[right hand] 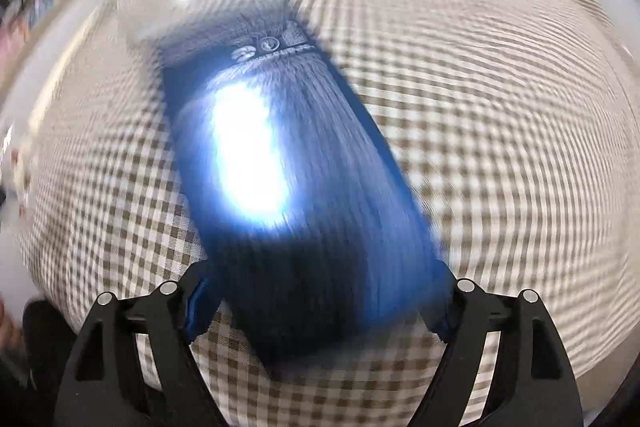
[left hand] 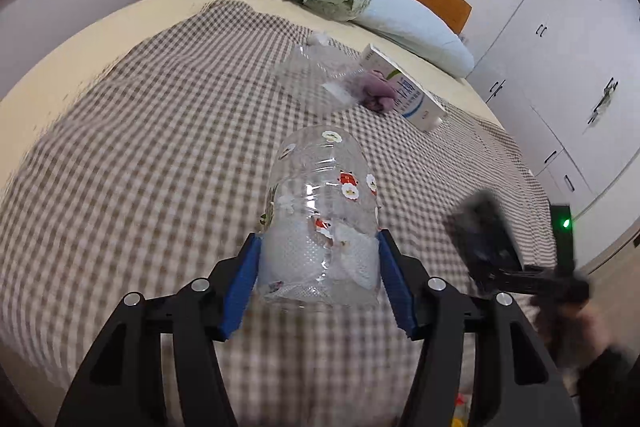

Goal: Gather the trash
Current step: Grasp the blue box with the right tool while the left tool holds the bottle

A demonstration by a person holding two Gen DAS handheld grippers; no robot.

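My left gripper (left hand: 320,267) clamps a clear plastic bottle (left hand: 320,211). My right gripper (right hand: 320,303) grips a blue box (right hand: 296,179). Squeezing harder could crumple the bottle and pop it free.

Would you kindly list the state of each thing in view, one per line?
left gripper: shut on the clear bottle
clear bottle: held, raised off the checked blanket
right gripper: shut on the blue packet
blue packet: held, motion-blurred
white box: lying on the bed
purple cloth: crumpled against the box
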